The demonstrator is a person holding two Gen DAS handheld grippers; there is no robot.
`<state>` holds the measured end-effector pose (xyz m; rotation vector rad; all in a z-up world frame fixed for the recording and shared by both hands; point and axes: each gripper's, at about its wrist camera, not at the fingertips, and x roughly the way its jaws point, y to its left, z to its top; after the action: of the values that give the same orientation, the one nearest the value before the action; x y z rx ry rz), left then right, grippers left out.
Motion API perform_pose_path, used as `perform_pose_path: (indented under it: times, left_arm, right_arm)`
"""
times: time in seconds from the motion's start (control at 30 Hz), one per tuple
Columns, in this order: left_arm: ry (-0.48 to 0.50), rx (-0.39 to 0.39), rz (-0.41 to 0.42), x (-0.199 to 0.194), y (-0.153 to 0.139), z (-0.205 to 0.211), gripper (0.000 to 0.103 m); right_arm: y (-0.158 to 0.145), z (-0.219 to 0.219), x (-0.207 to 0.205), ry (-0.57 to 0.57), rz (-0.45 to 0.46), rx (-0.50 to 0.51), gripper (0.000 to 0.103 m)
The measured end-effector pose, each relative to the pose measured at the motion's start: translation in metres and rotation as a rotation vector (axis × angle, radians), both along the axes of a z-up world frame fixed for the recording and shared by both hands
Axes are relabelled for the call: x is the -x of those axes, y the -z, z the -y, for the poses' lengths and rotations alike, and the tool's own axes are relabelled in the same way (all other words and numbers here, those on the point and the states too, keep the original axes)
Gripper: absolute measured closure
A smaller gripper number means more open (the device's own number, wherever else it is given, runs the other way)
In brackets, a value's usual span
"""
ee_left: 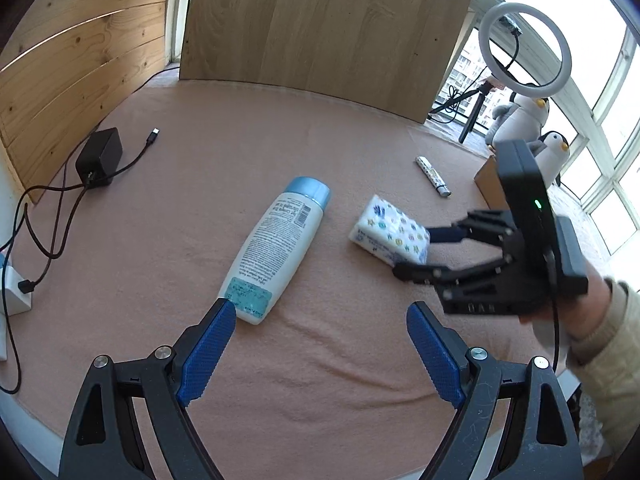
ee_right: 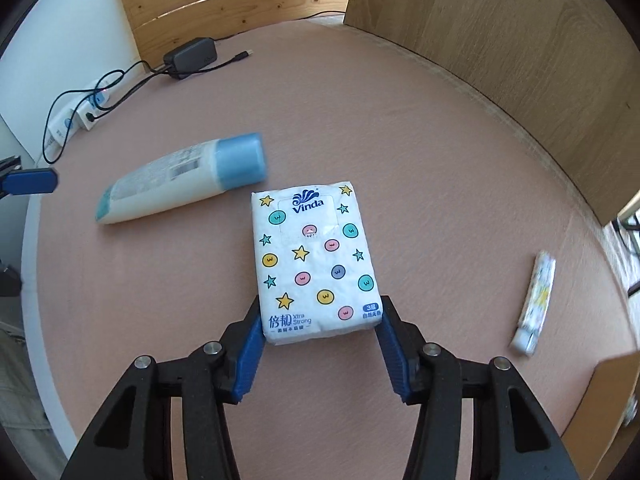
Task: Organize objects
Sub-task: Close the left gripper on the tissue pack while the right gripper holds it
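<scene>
Clamping the white star-printed tissue pack (ee_right: 316, 260), the right gripper (ee_right: 318, 320) starts sorting; left gripper (ee_left: 320, 344) gapes empty, white blue-capped bottle (ee_left: 276, 244) at eleven o'clock untouched.

Home sunroom: windows (ee_left: 612, 92), plush penguins (ee_left: 528, 116), ring light (ee_left: 524, 44), pink blanket-covered table (ee_left: 320, 360).

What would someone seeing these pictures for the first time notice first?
Probably the tissue pack with its colourful stars and dots, lying mid-table with the right gripper closed on its near end. Next, the white bottle with a blue cap lying on its side just beyond the open left gripper. Off to the right of the pink table, a small patterned tube lies alone.
</scene>
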<state>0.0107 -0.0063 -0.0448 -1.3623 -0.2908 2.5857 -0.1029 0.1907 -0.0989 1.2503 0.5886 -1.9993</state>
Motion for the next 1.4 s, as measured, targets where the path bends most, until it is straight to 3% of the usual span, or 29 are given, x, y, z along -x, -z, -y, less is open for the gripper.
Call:
perform_pose_path:
  times: [0.2,0.37,0.43,0.53,0.63,0.77,0.97,1.0,1.4]
  left_arm:
    - [0.066,-0.023,0.031,0.011,0.012,-0.026,0.013]
    - [0.153,0.012,0.049,0.014,0.025,-0.054,0.014]
    - [0.229,-0.021,0.015,0.007,0.021,-0.061,0.014]
    - [0.316,0.068,-0.031,-0.001,0.023,-0.072,0.014]
    - [0.349,0.07,-0.024,-0.001,0.028,-0.075,0.014]
    - [0.325,0.057,0.001,0.006,0.037,-0.074,0.019]
    - [0.351,-0.07,0.079,0.014,0.049,-0.076,0.038]
    - [0.362,-0.079,0.084,0.015,0.05,-0.079,0.047]
    - [0.349,-0.04,0.064,0.017,0.032,-0.087,0.054]
  right_arm:
    - [0.001,-0.008,-0.087,0.11,0.0,0.071,0.054]
    - [0.002,-0.011,-0.122,0.111,-0.022,0.088,0.054]
    - [0.003,-0.016,-0.127,0.118,-0.022,0.099,0.054]
    - [0.003,-0.021,-0.131,0.09,-0.044,0.104,0.054]
    - [0.003,-0.023,-0.132,0.073,-0.045,0.104,0.054]
    - [0.004,-0.021,-0.134,0.056,-0.063,0.099,0.054]
    - [0.005,-0.021,-0.137,0.059,-0.079,0.095,0.055]
    - [0.004,-0.021,-0.138,0.06,-0.087,0.091,0.055]
    - [-0.005,-0.016,-0.135,0.084,-0.112,0.067,0.056]
